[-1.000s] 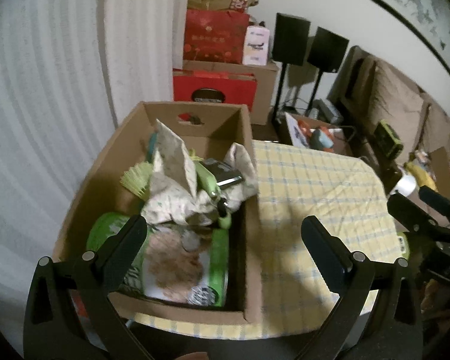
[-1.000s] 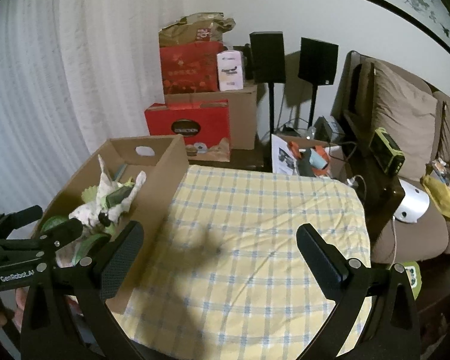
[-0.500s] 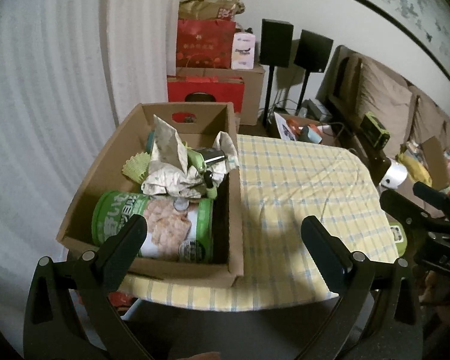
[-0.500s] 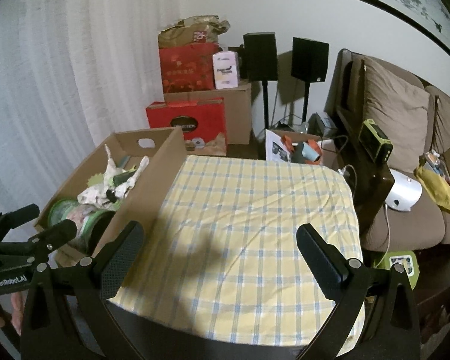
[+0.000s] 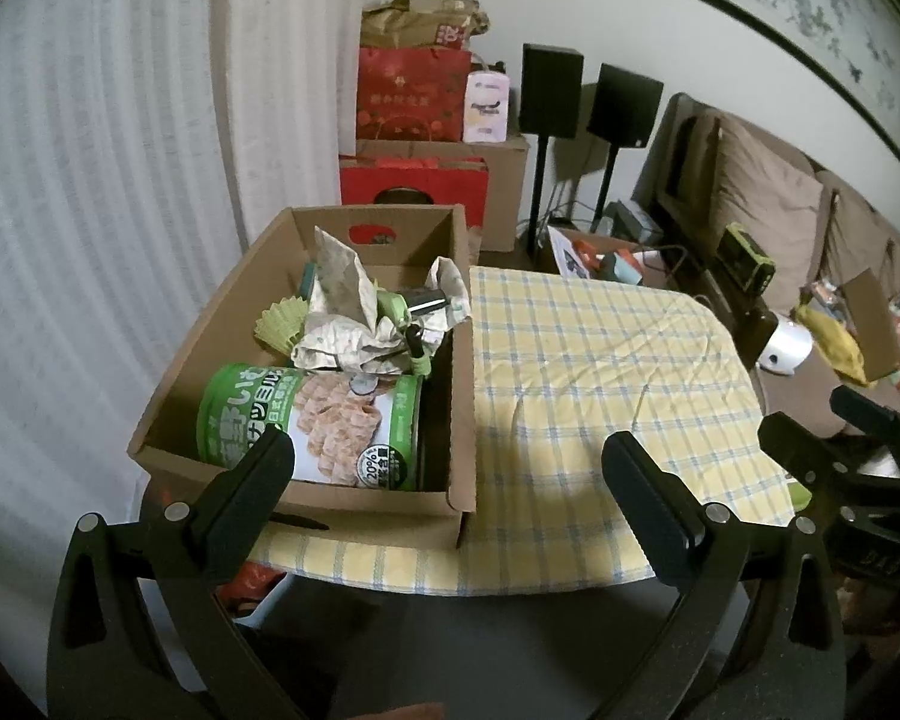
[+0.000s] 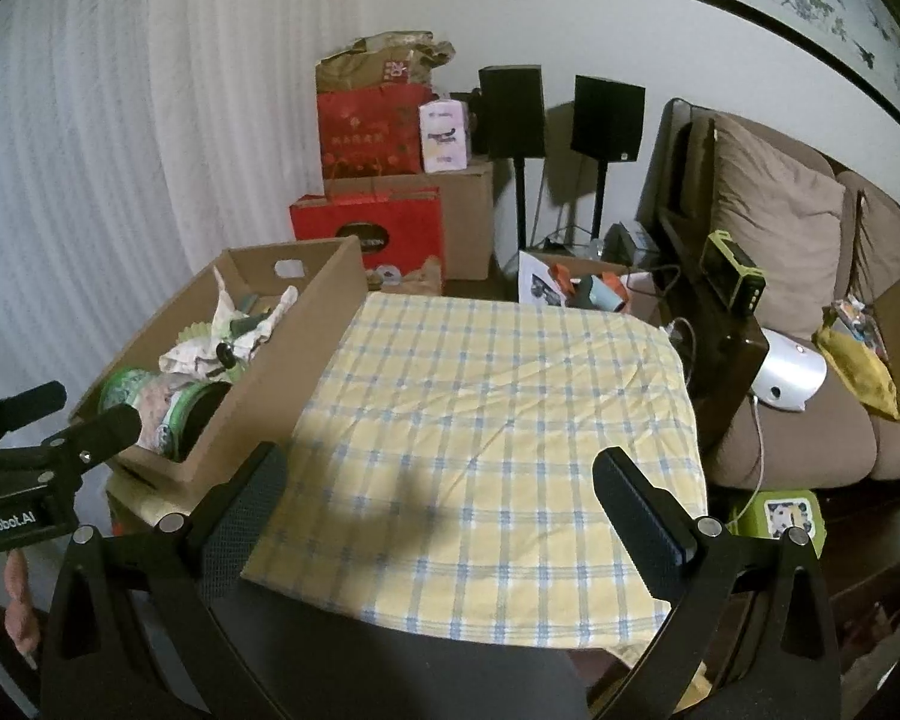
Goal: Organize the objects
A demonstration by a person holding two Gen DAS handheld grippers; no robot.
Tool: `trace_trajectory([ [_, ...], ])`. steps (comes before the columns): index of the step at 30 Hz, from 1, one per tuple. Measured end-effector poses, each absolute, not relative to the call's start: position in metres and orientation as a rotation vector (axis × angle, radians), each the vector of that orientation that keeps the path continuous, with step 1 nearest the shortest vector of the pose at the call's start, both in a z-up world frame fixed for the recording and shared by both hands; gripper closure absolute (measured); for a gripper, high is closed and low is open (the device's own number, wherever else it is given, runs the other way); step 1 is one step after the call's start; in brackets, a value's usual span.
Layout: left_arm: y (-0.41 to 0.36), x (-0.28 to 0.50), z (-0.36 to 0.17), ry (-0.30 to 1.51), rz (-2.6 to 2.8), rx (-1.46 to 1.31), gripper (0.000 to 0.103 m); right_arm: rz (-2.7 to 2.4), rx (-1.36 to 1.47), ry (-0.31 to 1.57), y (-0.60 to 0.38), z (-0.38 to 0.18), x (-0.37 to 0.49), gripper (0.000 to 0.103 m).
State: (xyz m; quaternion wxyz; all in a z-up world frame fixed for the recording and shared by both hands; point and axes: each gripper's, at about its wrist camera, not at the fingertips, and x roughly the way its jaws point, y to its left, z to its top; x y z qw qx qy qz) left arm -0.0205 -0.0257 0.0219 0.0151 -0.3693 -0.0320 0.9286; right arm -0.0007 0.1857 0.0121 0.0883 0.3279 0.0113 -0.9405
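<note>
An open cardboard box stands on the left part of a table under a yellow checked cloth. Inside lie a green can on its side, crumpled patterned paper, a green paper cupcake liner and a green-handled tool. My left gripper hangs open in front of the table's near edge, holding nothing. My right gripper is open too, over the near edge of the cloth, and empty. Each gripper shows at the side of the other's view.
Red gift bags and cardboard boxes are stacked against the far wall beside two black speakers on stands. A brown sofa with cushions and clutter runs along the right. A white curtain hangs on the left.
Both grippers have drawn back and away from the table, so the box and the cloth look smaller and the near table edge has come into view. Both stayed open.
</note>
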Motion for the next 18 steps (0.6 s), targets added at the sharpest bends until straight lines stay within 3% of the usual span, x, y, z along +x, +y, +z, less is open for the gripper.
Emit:
trace_trajectory([
  [18, -0.0239, -0.0161, 0.0194, -0.053, 2.923, -1.147, 0.000, -2.810, 0.973, 0.026, 0.1867, 0.0131, 0.0003, 0.001],
])
